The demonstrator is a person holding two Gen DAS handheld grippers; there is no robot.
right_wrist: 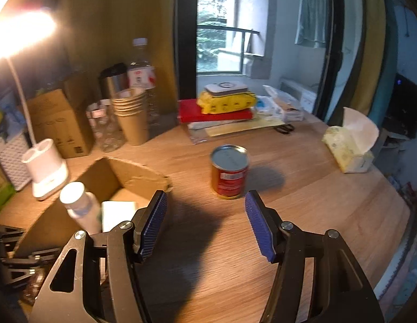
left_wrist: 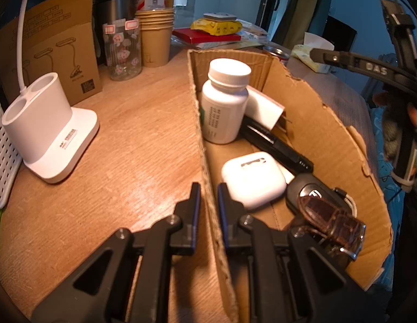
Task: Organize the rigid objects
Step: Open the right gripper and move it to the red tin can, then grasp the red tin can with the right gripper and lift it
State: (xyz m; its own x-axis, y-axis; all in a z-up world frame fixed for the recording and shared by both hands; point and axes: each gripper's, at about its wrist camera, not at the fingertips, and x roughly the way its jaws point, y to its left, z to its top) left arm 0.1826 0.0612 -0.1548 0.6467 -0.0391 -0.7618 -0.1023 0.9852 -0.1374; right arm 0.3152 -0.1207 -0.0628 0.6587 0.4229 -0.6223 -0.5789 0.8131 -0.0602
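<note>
Now the red can (right_wrist: pixel 230 172) stands upright on the surface (right_wrist: pixel 302 202), just ahead of the wide-open, empty right tongs (right_wrist: pixel 205 215). Left tongs (left_wrist: pixel 208 204) pinch the cardboard box (left_wrist: pixel 316 123) wall. Can's rigid, prob. weighty w/ slick sides (grip mid-body).

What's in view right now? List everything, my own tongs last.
box: 1, brown cardboard, on desk, left tongs clamp its wall
bottle: 1, white, upright in box
earbud case: 1, white, in box
key fob: 1, black, in box
strap: 1, brown, on the fob
can: 1, red, on desk outside box
tissues: 1, yellow, desk right
cups: stack, tan, desk rear
lamp base: 1, white, left of box
left tongs: shut on box wall
right tongs: open, empty, facing can
</note>
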